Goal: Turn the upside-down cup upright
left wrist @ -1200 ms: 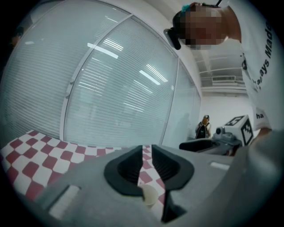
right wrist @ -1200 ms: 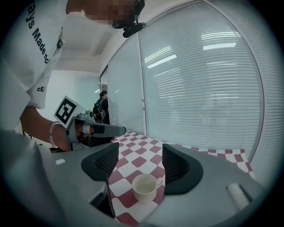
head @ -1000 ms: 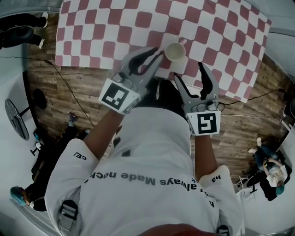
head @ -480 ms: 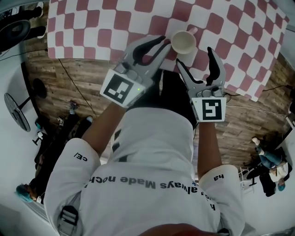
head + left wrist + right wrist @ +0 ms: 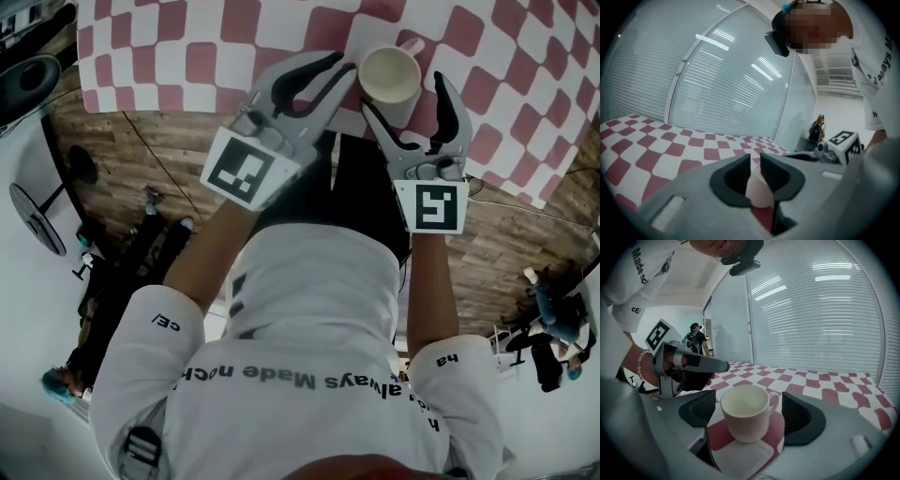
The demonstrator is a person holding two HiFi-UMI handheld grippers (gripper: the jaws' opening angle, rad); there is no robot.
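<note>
A cream cup (image 5: pixel 389 73) with a handle stands upright, mouth up, on the red-and-white checked tablecloth (image 5: pixel 216 37) near its front edge. My right gripper (image 5: pixel 405 94) is open, and its jaws have just been opening. The cup (image 5: pixel 745 411) sits between its pads (image 5: pixel 799 420) with a gap on each side. My left gripper (image 5: pixel 349 73) is shut and holds nothing, its tips just left of the cup's rim. In the left gripper view the cup (image 5: pixel 757 190) shows through the slit between the shut jaws. The right gripper view shows the left gripper (image 5: pixel 724 365) beyond the cup, apart from it.
The table's front edge runs just under both grippers, with wooden floor (image 5: pixel 141 159) below it. A round-based stand (image 5: pixel 33 216) is at the far left. People stand around the room, one (image 5: pixel 696 338) behind the left gripper. Blinds cover the glass wall (image 5: pixel 825 310).
The right gripper's jaws have spread wider and now sit on either side of the cup. Both grippers have sunk toward the table. The cup stays upright and the left gripper stays shut.
</note>
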